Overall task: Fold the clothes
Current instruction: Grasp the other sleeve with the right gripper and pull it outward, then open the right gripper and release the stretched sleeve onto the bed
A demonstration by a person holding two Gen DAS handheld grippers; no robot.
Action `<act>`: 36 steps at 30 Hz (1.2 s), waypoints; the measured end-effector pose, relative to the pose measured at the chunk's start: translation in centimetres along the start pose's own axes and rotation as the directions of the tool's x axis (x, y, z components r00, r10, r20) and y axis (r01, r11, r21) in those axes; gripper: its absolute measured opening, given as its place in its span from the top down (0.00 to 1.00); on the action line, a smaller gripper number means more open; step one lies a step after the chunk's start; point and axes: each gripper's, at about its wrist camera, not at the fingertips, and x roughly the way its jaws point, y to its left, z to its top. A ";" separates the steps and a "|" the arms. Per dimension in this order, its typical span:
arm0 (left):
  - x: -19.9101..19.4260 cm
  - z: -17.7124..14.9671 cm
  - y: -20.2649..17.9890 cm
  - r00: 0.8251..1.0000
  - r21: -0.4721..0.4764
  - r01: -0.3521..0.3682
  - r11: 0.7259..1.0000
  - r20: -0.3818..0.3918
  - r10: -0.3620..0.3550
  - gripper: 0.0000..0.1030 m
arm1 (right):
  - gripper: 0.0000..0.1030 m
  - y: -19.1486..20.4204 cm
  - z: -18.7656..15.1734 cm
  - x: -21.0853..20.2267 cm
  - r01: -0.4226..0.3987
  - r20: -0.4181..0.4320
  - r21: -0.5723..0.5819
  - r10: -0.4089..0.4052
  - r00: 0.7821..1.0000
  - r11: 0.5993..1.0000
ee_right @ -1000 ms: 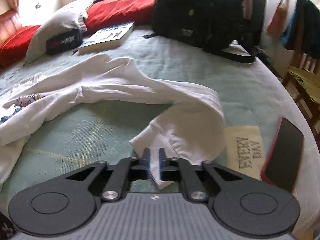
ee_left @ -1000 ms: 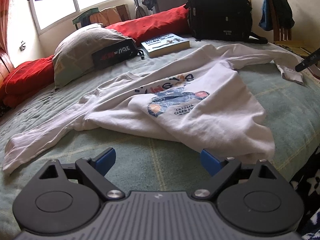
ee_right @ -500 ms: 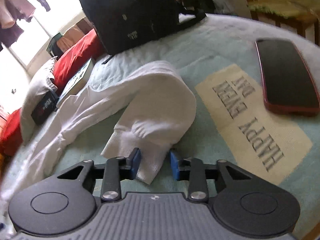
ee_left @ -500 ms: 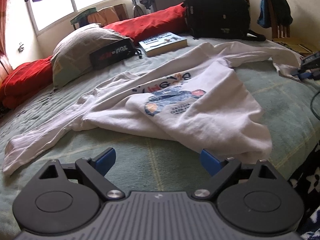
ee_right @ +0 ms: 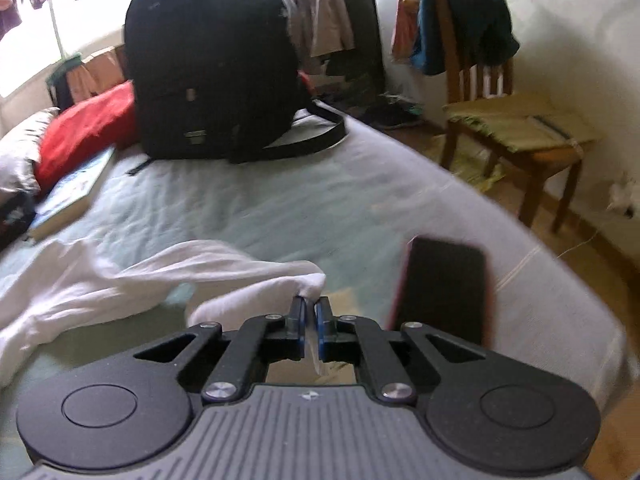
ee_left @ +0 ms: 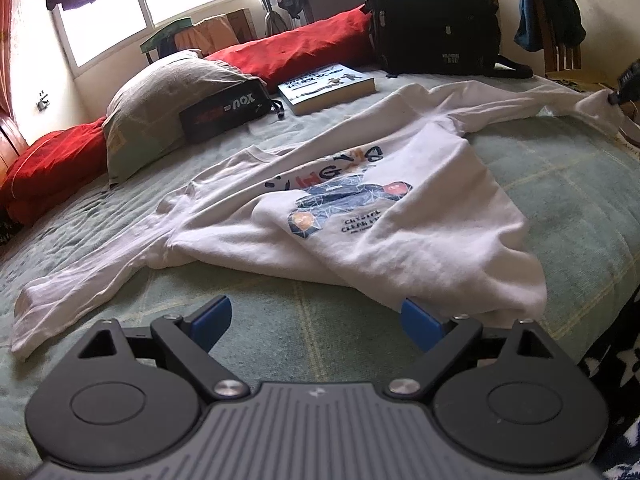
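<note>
White sleeve cuff (ee_right: 308, 282) of the sweatshirt (ee_left: 360, 216) is clamped by the right gripper (ee_right: 310, 312). The left gripper (ee_left: 316, 320) is held spread wide, nothing grasped.

2 low wrist views across bed (ee_left: 580, 184), sharing backpack (ee_left: 434, 16)

Bed (ee_left: 560, 200), green checked cover: white shirt (ee_left: 400, 208) mid-surface; pillows (ee_left: 168, 92), book (ee_left: 328, 88), backpack (ee_left: 432, 16) along far edge; phone (ee_right: 444, 284) near right edge.
</note>
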 end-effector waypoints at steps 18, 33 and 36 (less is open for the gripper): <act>1.4 1.3 0.0 0.999 0.004 -0.044 0.999 -0.024 0.044 0.11 | 0.93 -2.5 7.0 7.2 0.207 -0.046 -0.036 -0.208 0.977 0.978; 1.1 1.2 -0.1 1.000 0.005 -0.026 1.000 -0.010 0.026 0.11 | 0.70 -1.3 6.0 5.0 0.102 -0.093 -0.014 -0.103 0.990 0.995; 1.0 1.1 -0.1 1.000 0.010 -0.025 1.000 -0.008 0.026 0.11 | 0.51 0.2 4.7 4.5 0.094 -0.119 -0.112 -0.107 0.987 0.989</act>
